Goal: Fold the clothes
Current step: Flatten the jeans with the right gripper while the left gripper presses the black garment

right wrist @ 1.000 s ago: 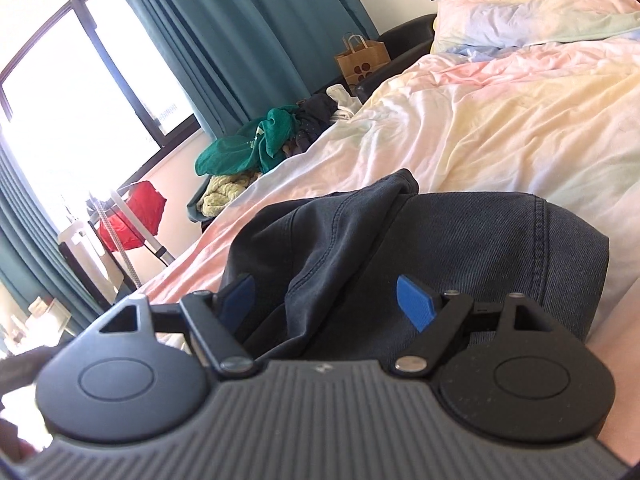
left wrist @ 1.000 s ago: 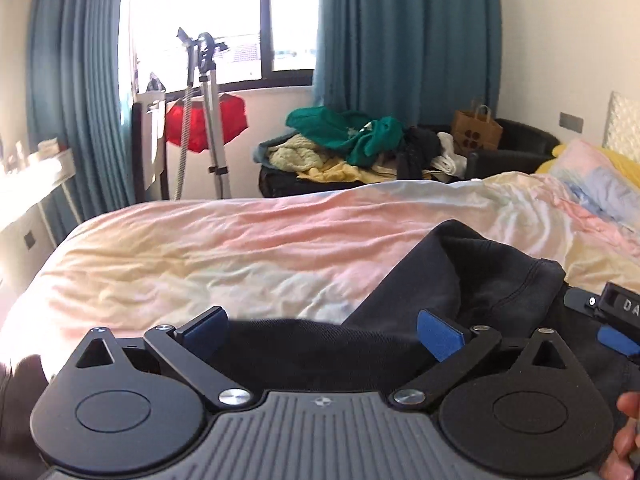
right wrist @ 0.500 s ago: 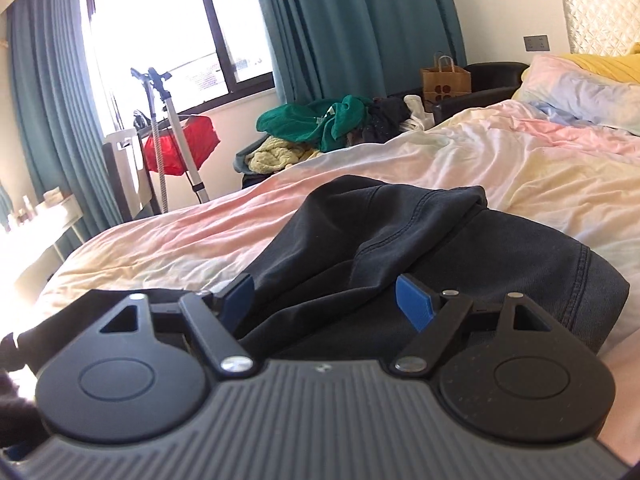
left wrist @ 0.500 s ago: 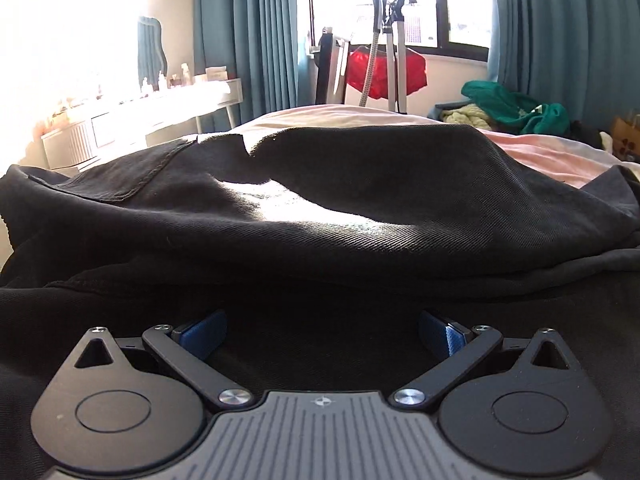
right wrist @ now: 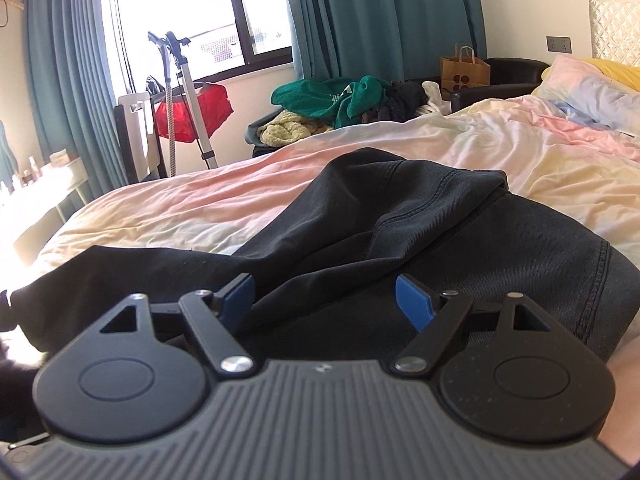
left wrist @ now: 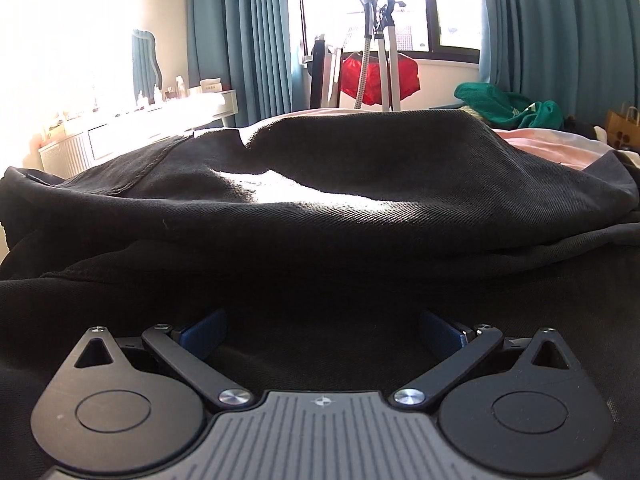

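A black denim garment (left wrist: 320, 208) lies bunched on the bed and fills most of the left wrist view. My left gripper (left wrist: 322, 330) is open, low over the dark cloth, with fabric lying between its blue pads (left wrist: 202, 330). In the right wrist view the same garment (right wrist: 420, 232) is folded over itself with a stitched hem at the right. My right gripper (right wrist: 324, 300) is open just above it, blue pads (right wrist: 414, 300) apart, holding nothing.
The bed (right wrist: 200, 208) has a pastel pink and yellow sheet. A pile of green and yellow clothes (right wrist: 332, 104) sits on a dark chair behind it, with a paper bag (right wrist: 464, 70). A stand with a red cloth (right wrist: 192, 112) is by the window. A white dresser (left wrist: 132, 136) is at left.
My left gripper swung left and dropped low onto the black garment, which now fills its view. My right gripper turned and levelled toward the window. Both stayed open.
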The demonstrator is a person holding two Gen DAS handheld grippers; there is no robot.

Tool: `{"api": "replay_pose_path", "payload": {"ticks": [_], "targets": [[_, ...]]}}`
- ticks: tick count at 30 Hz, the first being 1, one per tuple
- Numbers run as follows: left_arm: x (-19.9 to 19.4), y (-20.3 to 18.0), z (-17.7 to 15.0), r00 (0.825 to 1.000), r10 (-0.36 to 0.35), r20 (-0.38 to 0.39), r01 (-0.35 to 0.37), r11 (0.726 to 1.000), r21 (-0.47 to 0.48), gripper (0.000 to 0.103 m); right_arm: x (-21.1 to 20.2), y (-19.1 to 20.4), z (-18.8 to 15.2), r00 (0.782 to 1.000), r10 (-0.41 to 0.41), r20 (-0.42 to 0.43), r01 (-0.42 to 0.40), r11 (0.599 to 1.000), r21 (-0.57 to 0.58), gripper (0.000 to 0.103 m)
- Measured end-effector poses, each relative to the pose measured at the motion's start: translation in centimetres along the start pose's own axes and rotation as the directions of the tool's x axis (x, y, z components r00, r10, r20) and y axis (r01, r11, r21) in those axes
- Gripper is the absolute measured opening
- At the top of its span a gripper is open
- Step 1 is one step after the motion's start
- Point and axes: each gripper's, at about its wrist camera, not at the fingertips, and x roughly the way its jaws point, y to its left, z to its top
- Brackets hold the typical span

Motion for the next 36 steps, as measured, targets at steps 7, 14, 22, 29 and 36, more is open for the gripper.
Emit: {"api": "replay_pose_path", "payload": {"ticks": [7, 14, 22, 29, 36], "targets": [[0.3, -0.5, 0.2, 1.0, 0.004, -0.002, -0.004, 1.0, 0.006, 0.103, 0.0, -0.3, 0.2, 1.0, 0.0, 0.01, 0.0, 1.0, 0.013, 0.08], [0.7, -0.6, 0.3, 1.0, 0.005, -0.004, -0.005, 1.0, 0.008, 0.103, -0.3, 0.8, -0.2, 1.0, 0.01, 0.013, -0.01, 0.999, -0.049, 0.08], [0.7, -0.6, 0.3, 1.0, 0.004, -0.005, -0.004, 1.0, 0.007, 0.103, -0.5, 1.1, -0.3, 1.0, 0.016, 0.015, -0.015, 0.998, -0.065, 0.08], [0.6, -0.6, 0.4, 1.0, 0.004, -0.005, -0.004, 1.0, 0.006, 0.103, -0.4, 0.9, -0.3, 1.0, 0.019, 0.006, -0.018, 0.998, -0.053, 0.08], [0.6, -0.7, 0.4, 1.0, 0.004, -0.006, -0.004, 1.0, 0.006, 0.103, -0.2, 0.4, 0.0, 1.0, 0.029, -0.005, -0.029, 0.999, -0.016, 0.08]]}}
